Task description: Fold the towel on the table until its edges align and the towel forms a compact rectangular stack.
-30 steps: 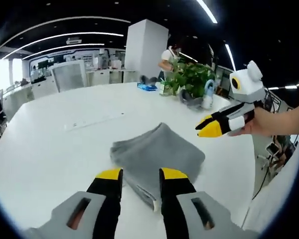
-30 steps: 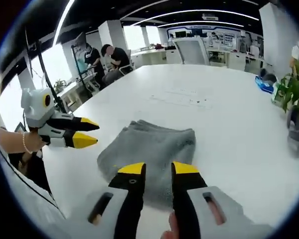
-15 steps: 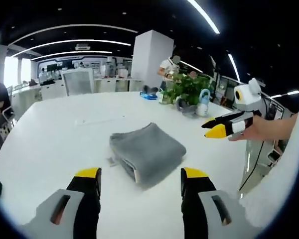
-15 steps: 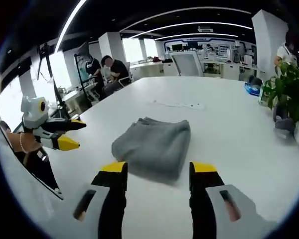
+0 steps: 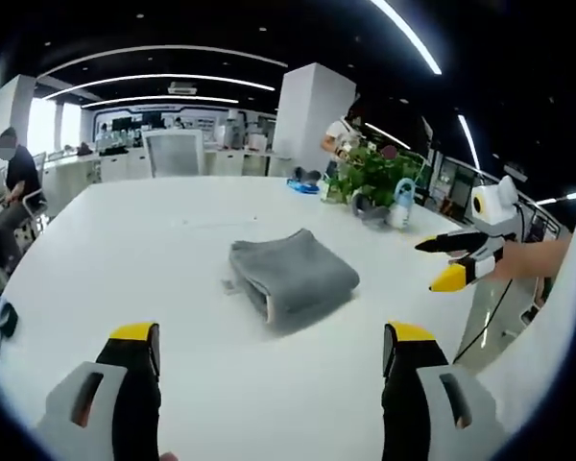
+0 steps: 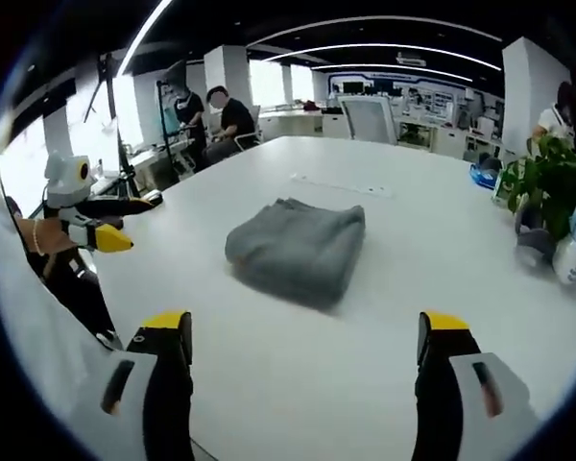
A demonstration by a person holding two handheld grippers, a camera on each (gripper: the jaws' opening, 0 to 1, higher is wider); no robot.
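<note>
Grey towel [image 5: 293, 274] sits folded mid-table [image 5: 125, 259] (looks stacked), my left hand-held gripper [image 5: 271, 348] and right hand-held gripper [image 6: 308, 336] both wide open, empty; I'd just check edges, then stop

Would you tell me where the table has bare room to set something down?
The white table is bare between the folded grey towel and both open grippers, and beyond the towel. It is crowded by the potted plant and bottle.
</note>
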